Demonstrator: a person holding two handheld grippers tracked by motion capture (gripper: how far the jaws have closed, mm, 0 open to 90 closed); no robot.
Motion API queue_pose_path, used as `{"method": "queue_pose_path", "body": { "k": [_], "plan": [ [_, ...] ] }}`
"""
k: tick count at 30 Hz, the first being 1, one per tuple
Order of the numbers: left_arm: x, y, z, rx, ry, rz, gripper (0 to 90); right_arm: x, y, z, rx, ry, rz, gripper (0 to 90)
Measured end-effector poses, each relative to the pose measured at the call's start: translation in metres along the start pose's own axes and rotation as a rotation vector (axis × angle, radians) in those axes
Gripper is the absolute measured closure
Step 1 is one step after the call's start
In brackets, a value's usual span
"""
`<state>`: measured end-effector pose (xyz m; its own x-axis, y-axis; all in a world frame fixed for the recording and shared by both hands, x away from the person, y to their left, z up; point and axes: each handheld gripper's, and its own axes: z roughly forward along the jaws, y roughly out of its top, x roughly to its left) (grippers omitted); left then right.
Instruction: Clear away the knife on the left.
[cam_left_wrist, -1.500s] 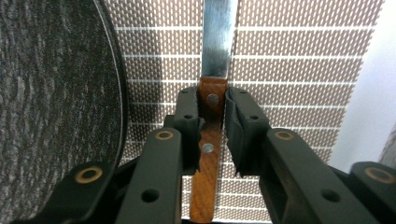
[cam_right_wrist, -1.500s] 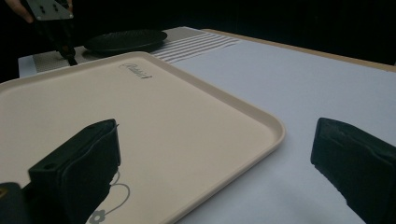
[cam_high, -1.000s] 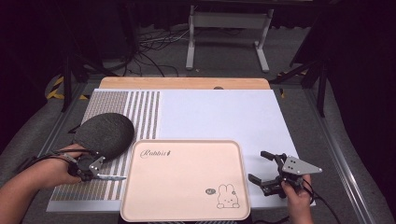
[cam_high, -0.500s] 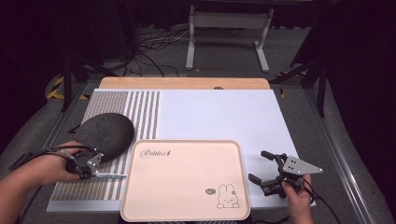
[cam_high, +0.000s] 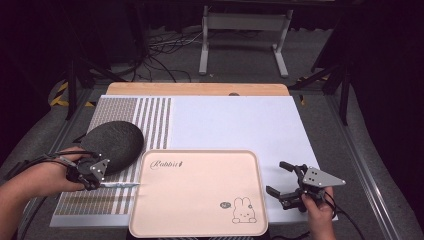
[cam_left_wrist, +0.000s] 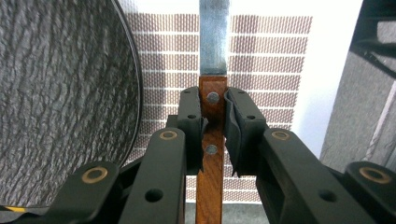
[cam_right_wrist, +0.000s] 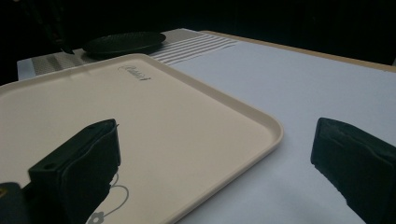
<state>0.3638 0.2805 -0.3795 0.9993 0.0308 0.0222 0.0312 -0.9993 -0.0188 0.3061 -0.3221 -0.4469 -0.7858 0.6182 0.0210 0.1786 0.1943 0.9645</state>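
A table knife (cam_high: 119, 184) with a brown wooden handle (cam_left_wrist: 212, 116) and steel blade (cam_left_wrist: 214, 37) lies flat over the striped placemat (cam_high: 120, 115). My left gripper (cam_high: 90, 176) is shut on its handle, blade tip pointing right toward the pink tray (cam_high: 200, 170). A dark round plate (cam_high: 112, 145) sits on the placemat just behind that gripper, and fills the left of the left gripper view (cam_left_wrist: 60, 93). My right gripper (cam_high: 280, 181) stands open beside the tray's right edge, with the tray rim (cam_right_wrist: 261, 126) between and ahead of its jaws.
The tray carries a rabbit drawing (cam_high: 242, 210) and lettering (cam_high: 167, 163). A white mat (cam_high: 235, 120) covers the table behind it, with a wooden strip (cam_high: 200, 89) at the far edge. Metal stand legs (cam_high: 240, 40) and cables lie on the floor beyond.
The left hand and gripper with the knife have shifted slightly, about in place. The right gripper has not moved.
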Motion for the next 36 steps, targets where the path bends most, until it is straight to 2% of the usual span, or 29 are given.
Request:
{"method": "queue_pose_path", "body": {
  "k": [3, 5, 8, 9, 17, 19, 22, 25, 28, 30, 32, 33, 36],
  "plan": [
    [0.0, 0.002, -0.003, -0.023, -0.01, -0.023, 77.8, 0.0, 0.0, -0.001, -0.002, -0.002, 0.002, 2.2],
    [0.002, 0.004, -0.007, -0.07, -0.05, -0.068, 77.7, 0.0, 0.0, -0.001, -0.002, -0.002, 0.004, 2.2],
    [0.003, 0.007, -0.01, -0.112, -0.106, -0.144, 77.8, 0.0, 0.0, 0.0, 0.002, -0.001, 0.0, 2.2],
    [0.004, 0.008, -0.012, -0.126, -0.117, -0.148, 77.8, 0.0, 0.0, 0.0, 0.001, -0.001, 0.0, 2.2],
    [0.007, 0.016, -0.018, -0.213, -0.182, -0.271, 77.8, 0.0, 0.0, 0.0, 0.001, -0.001, -0.001, 2.2],
    [0.008, 0.018, -0.017, -0.215, -0.204, -0.306, 77.8, 0.0, 0.0, 0.0, 0.0, 0.0, -0.002, 2.2],
    [0.008, 0.021, -0.016, -0.209, -0.215, -0.328, 77.8, 0.0, 0.0, 0.0, 0.0, 0.0, -0.002, 2.2],
    [0.008, 0.023, -0.016, -0.195, -0.222, -0.394, 77.8, 0.0, 0.0, -0.001, -0.001, 0.001, -0.001, 2.2],
    [0.004, 0.029, -0.016, -0.192, -0.231, -0.441, 77.8, 0.0, 0.0, 0.0, 0.004, 0.0, -0.003, 2.2],
    [0.001, 0.034, -0.016, -0.2, -0.237, -0.464, 77.8, 0.0, 0.0, 0.0, 0.003, 0.0, -0.001, 2.2],
    [0.0, 0.036, -0.017, -0.199, -0.239, -0.467, 77.8, 0.0, 0.0, 0.0, 0.003, 0.0, -0.001, 2.2],
    [-0.002, 0.041, -0.018, -0.208, -0.235, -0.487, 77.7, 0.0, 0.0, 0.0, 0.004, 0.001, -0.001, 2.2],
    [-0.003, 0.045, -0.018, -0.211, -0.231, -0.512, 77.8, 0.0, 0.0, 0.0, 0.004, 0.001, -0.004, 2.2]
  ]
}}
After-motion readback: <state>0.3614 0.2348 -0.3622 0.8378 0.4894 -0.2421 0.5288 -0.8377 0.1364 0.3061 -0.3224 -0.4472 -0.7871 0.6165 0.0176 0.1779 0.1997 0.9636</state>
